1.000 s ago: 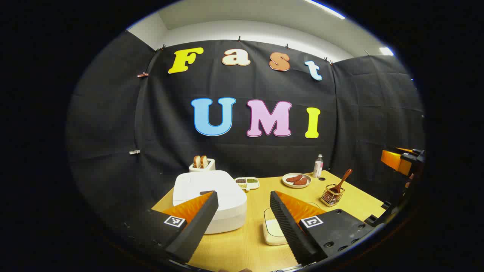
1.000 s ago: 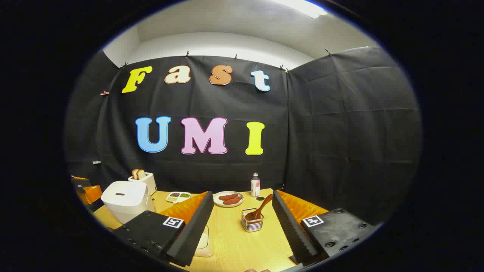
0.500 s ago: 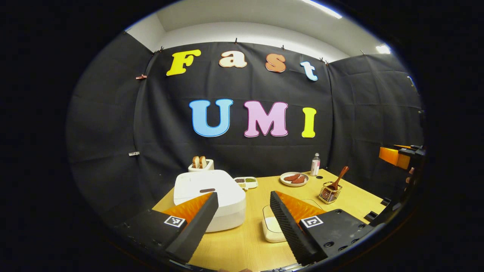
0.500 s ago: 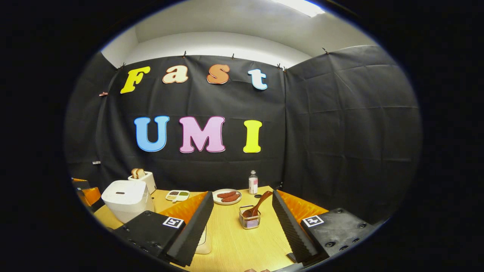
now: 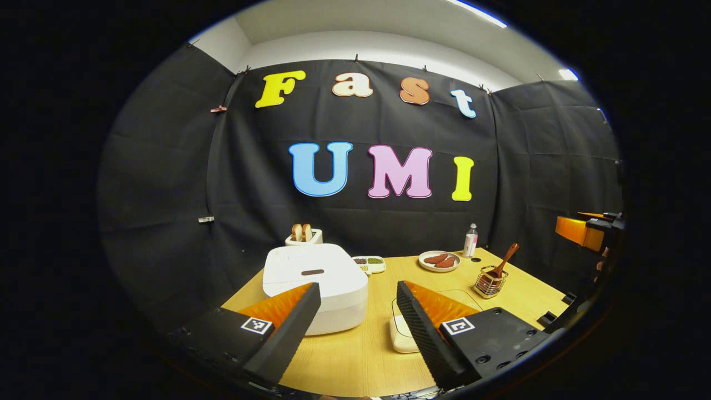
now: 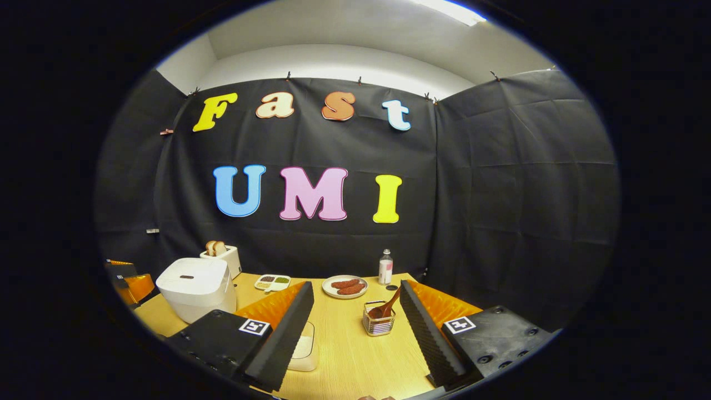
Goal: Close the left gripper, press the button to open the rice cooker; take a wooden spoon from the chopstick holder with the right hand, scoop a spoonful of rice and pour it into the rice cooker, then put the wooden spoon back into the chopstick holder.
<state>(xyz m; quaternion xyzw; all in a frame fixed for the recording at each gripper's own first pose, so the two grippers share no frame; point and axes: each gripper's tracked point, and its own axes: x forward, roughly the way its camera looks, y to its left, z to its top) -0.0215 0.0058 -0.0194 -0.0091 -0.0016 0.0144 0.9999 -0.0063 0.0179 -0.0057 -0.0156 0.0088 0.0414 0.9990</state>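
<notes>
A white rice cooker (image 5: 316, 280) with its lid down stands at the table's left, a dark button (image 5: 312, 272) on top; it also sits at left in the right gripper view (image 6: 194, 286). My left gripper (image 5: 355, 328) hangs open in front of it, nothing between its fingers. A wooden spoon (image 5: 504, 259) leans in a wire chopstick holder (image 5: 489, 283) at the right. My right gripper (image 6: 355, 328) is open, with the holder (image 6: 379, 325) and spoon (image 6: 387, 306) just ahead between its fingers. A white lidded container (image 5: 401, 336) lies near the front, partly hidden.
At the back stand a toaster (image 5: 303, 236) with bread, a small divided dish (image 5: 370, 263), a plate (image 5: 439, 261) of brown food and a small bottle (image 5: 470, 240). The wooden table (image 5: 366, 361) ends at the black cloth wall. The other gripper (image 5: 583, 230) shows far right.
Both gripper views have shifted slightly; the rice cooker and the chopstick holder sit a little to the right and nearer than before. Both grippers stay open.
</notes>
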